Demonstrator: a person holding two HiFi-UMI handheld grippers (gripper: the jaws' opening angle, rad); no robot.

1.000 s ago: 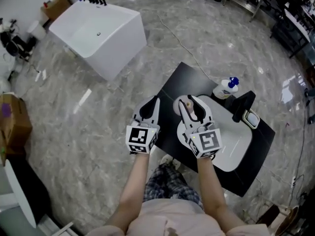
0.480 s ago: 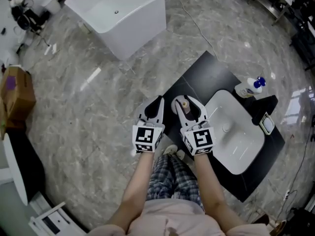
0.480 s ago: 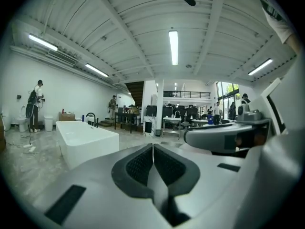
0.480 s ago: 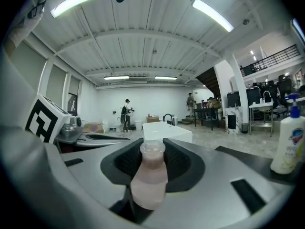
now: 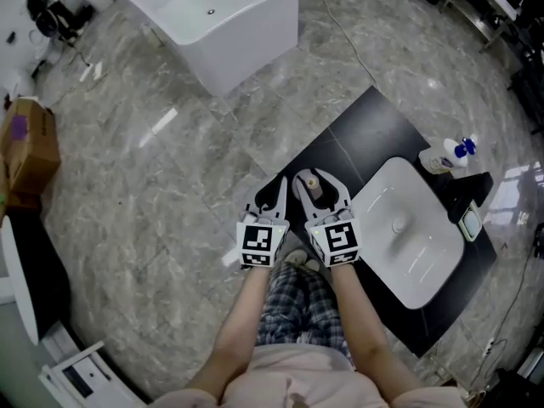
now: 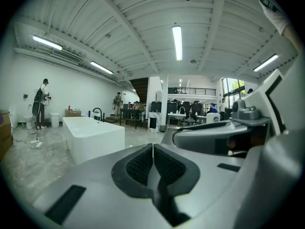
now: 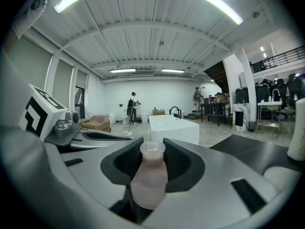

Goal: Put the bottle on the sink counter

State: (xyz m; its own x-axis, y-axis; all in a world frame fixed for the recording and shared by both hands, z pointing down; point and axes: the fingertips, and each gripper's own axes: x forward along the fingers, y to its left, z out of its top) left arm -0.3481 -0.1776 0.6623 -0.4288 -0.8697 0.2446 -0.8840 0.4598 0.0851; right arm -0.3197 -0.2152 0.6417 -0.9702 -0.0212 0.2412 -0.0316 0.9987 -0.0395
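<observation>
A small pale pink bottle (image 7: pixel 148 178) with a clear cap stands upright between the jaws of my right gripper (image 7: pixel 153 163), which is shut on it. In the head view the bottle (image 5: pixel 313 182) and right gripper (image 5: pixel 320 192) hang over the near left end of the black sink counter (image 5: pixel 361 134). The white basin (image 5: pixel 416 228) lies to their right. My left gripper (image 5: pixel 272 201) is held just left of the right one, at the counter's left edge. Its jaws are shut with nothing between them, as the left gripper (image 6: pixel 152 159) view shows.
A white spray bottle with a blue cap (image 5: pixel 445 154) and a black faucet (image 5: pixel 470 195) stand at the counter's far right. A white bathtub (image 5: pixel 219 19) stands on the marble floor at the back. A cardboard box (image 5: pixel 27 147) sits at the left. People stand far off.
The view has shifted, so the counter and basin now lie further right and the bathtub nearer the top middle. Both grippers sit lower and closer together, the bottle still gripped.
</observation>
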